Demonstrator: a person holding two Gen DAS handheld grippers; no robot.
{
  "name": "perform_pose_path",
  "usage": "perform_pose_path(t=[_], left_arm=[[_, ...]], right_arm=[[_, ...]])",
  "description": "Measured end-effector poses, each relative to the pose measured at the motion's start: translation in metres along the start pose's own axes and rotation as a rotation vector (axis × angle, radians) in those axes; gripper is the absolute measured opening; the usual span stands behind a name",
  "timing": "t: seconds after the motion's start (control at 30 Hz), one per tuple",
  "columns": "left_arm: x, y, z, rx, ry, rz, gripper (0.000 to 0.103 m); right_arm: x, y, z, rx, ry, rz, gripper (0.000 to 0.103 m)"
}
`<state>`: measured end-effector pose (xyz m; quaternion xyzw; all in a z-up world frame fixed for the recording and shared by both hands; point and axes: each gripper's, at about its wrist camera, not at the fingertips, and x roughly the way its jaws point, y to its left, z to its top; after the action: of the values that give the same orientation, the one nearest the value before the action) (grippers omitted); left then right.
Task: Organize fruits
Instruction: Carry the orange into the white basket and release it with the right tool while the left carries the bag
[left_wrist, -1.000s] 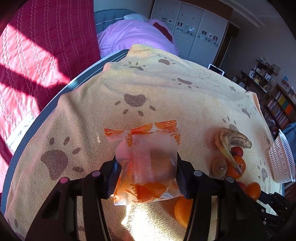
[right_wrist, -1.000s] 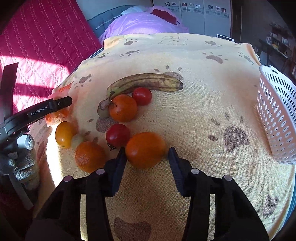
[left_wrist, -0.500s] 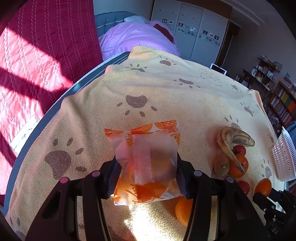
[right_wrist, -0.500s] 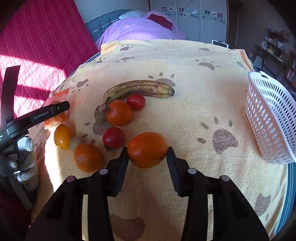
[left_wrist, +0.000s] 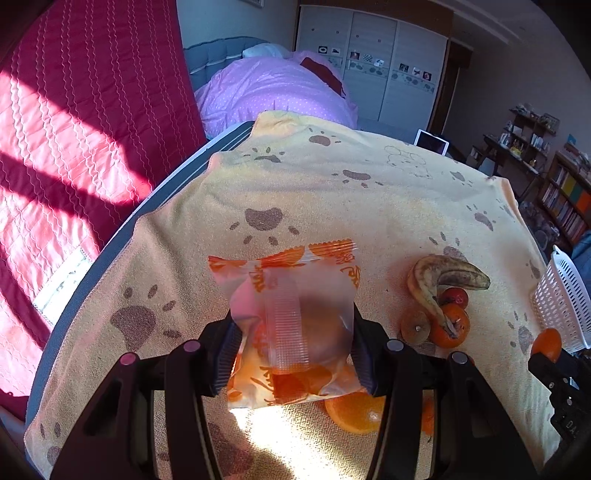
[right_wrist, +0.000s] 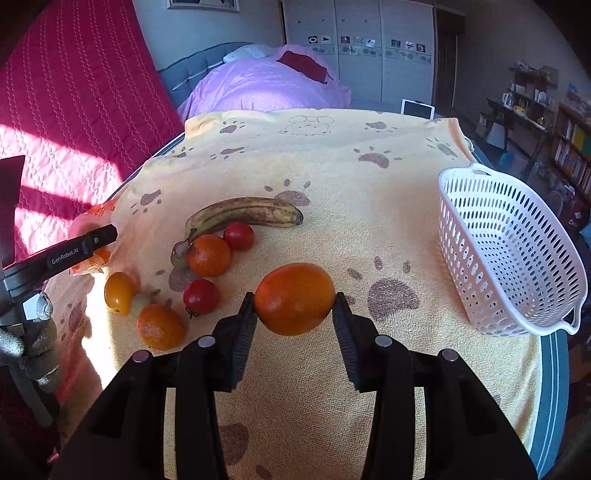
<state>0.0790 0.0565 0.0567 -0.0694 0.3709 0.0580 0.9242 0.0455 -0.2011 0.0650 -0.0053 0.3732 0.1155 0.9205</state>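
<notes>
Orange gripped; wrapped fruit, seemingly.

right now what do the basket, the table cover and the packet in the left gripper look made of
Basket: white moulded plastic, going by its rows of punched slots and smooth rim.
Table cover: looks like yellow terry towelling, matte and nubbly, printed with paw marks.
Packet: thin translucent plastic film, glossy, with crimped end seals.

Paw-print towel over table; purple duvet, white wardrobe behind.
</notes>
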Motion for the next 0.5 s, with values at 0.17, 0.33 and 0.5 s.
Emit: perform_pose_path(t=[0.17, 0.33, 0.5], left_arm=[[-0.016, -0.019, 0.003, 0.032, -0.028, -0.009, 0.053], [-0.03, -0.042, 0.005, 0.067, -0.045, -0.028, 0.053], [-0.039, -0.062, 0.006, 0.097, -0.053, -0.046, 0.053]], right_arm=[[-0.018, -0.022, 0.006, 0.024, -0.053, -0.036, 0.043], [-0.034, -0.058, 0.013, 0.086, -0.104, -0.093, 0.043], [-0.047, -0.104, 0.017, 0.169, -0.144, -0.158, 0.043]])
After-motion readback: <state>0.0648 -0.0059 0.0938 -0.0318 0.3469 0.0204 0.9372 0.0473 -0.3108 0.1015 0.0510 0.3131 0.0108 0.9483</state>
